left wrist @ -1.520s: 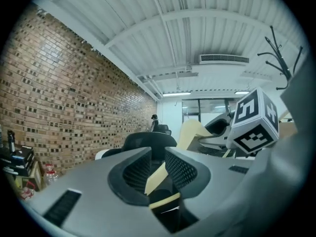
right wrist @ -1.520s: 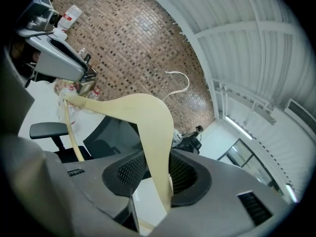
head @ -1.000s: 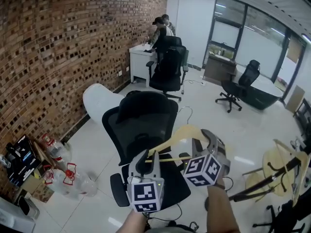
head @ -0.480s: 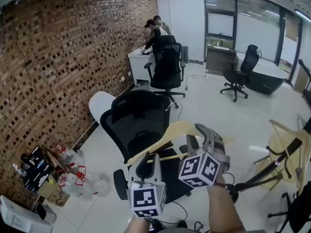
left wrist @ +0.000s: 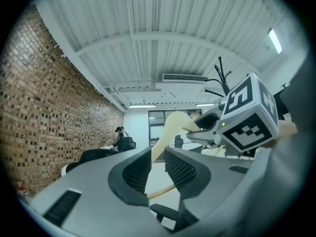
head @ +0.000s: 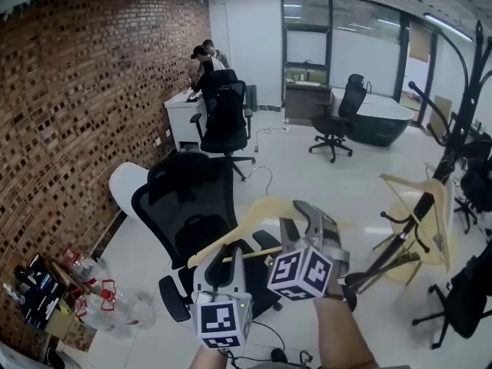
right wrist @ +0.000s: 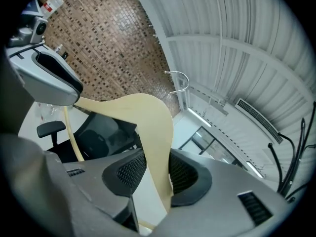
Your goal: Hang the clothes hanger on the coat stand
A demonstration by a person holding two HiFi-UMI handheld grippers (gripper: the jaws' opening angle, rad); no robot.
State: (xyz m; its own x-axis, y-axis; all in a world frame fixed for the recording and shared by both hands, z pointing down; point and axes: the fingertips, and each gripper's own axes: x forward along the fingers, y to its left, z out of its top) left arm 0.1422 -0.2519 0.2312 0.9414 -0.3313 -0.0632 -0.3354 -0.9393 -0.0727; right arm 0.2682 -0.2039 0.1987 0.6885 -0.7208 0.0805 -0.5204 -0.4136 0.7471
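Observation:
I hold a pale wooden clothes hanger [head: 257, 214] level between both grippers, low in the middle of the head view. My left gripper [head: 220, 261] is shut on its left arm, and my right gripper [head: 301, 220] is shut on it near the neck. The left gripper view has the hanger [left wrist: 167, 128] running up from the gripper [left wrist: 157, 168], with its wire hook [left wrist: 171, 96] above. From the right gripper [right wrist: 157, 176], the hanger [right wrist: 148, 125] curves left with its hook [right wrist: 180, 81] on top. The black coat stand [head: 460, 91] rises at the right, and another pale hanger [head: 421, 210] hangs on it.
A black office chair [head: 188, 206] stands just beyond the grippers. The brick wall [head: 77, 106] runs along the left, with bottles and boxes [head: 96, 298] at its foot. People [head: 204, 56] work at a far desk. More black chairs [head: 338, 118] stand behind, and dark clothing [head: 469, 306] hangs at the right edge.
The head view has swung right, bringing the coat stand's upright pole and hooks into view. Both grippers have carried the hanger along, still gripped; the office chair has slid leftward in the picture.

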